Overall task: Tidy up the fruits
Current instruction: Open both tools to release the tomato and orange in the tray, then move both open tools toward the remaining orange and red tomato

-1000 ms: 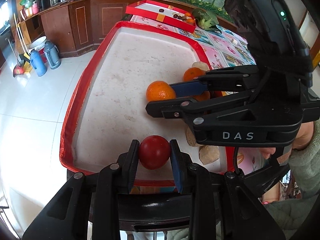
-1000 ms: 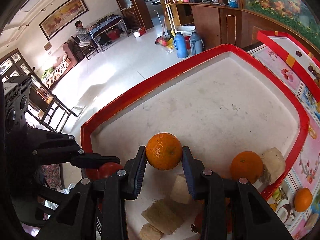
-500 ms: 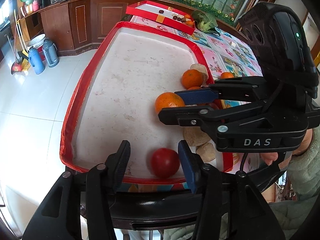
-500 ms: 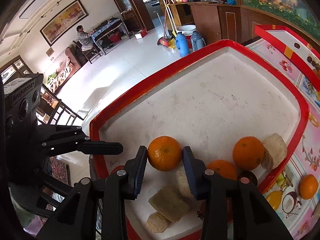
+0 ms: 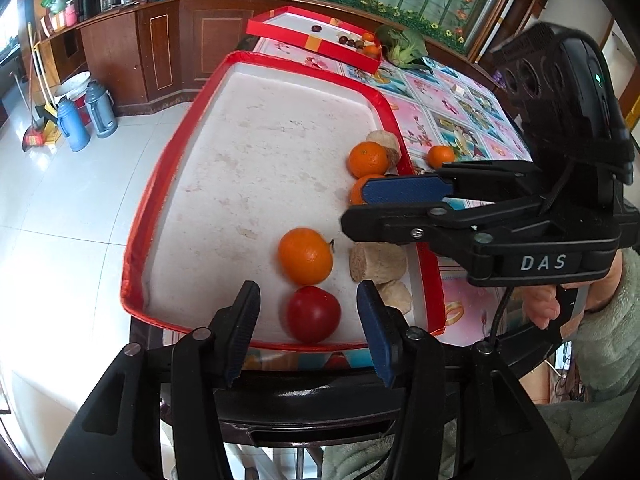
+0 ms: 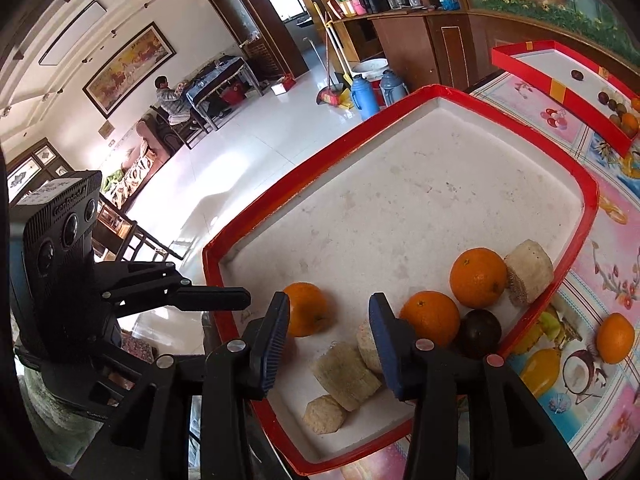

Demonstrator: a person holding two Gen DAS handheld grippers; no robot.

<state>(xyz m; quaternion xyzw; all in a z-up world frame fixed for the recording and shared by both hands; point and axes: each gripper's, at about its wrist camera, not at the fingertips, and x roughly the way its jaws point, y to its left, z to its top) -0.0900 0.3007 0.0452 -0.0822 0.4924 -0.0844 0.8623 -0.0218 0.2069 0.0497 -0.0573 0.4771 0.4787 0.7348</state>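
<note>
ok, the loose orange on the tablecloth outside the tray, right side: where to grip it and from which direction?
Take the orange across its widest middle, coming from above with the right gripper, whose jaws are opening with nothing between them. It is round, so any pair of opposite sides serves, and it sits alone on the flat tablecloth. The tray wall stands apart on one side, so set the fingers parallel to that wall.

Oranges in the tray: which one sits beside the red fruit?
The lone orange near the tray's front edge, touching the red fruit. The other two oranges sit farther back along the right rim, beside a pale chunk.
</note>
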